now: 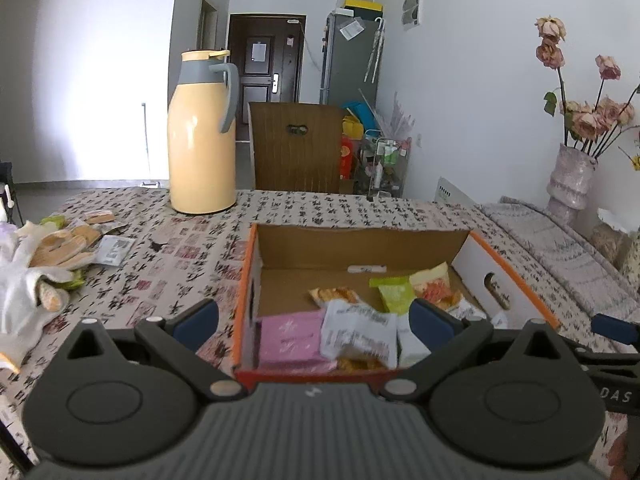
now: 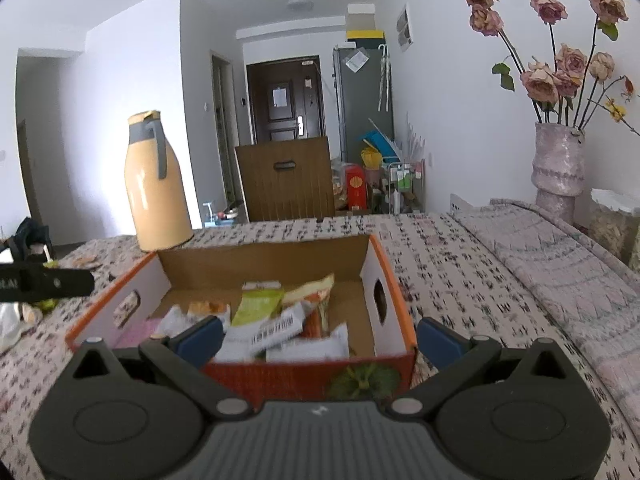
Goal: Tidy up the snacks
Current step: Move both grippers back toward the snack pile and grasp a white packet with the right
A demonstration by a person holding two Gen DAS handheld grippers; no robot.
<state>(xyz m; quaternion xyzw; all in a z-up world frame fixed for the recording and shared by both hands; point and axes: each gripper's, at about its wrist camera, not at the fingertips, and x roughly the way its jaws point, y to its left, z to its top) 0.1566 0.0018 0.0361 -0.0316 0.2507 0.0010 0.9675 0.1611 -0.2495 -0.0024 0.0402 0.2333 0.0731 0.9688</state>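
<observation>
Both jaws stand spread and empty: your left gripper [image 1: 314, 318] hangs over the near-left corner of the cardboard box [image 1: 516, 272], and your right gripper [image 2: 320, 334] hangs over that box's near wall, one blue pad above the snacks and the other outside the right wall. Take the box as your landmark. It sits on the worktop [image 1: 160, 248] under its patterned cloth, open at the top, its long axis running away from you toward the yellow thermos [image 1: 202, 136], which stands upright beyond the far-left corner. Inside the box, several packets lie loose and overlapping against the near wall: a pink packet [image 1: 290, 338] flat in the near-left corner, a white wrapper [image 1: 358, 330] just to its right and tilted, a green packet [image 2: 256, 306] farther in with its long axis pointing toward the far wall. The far half of the box floor is bare. Left of the box, well apart from it, more snack packets [image 1: 86, 234] lie scattered on the cloth beside a white glove [image 1: 24, 280]. You appear to be between picks, so the next move likely calls for swinging the left gripper out to that loose pile, coming down across a packet's short side, and carrying it to the bare far half.
</observation>
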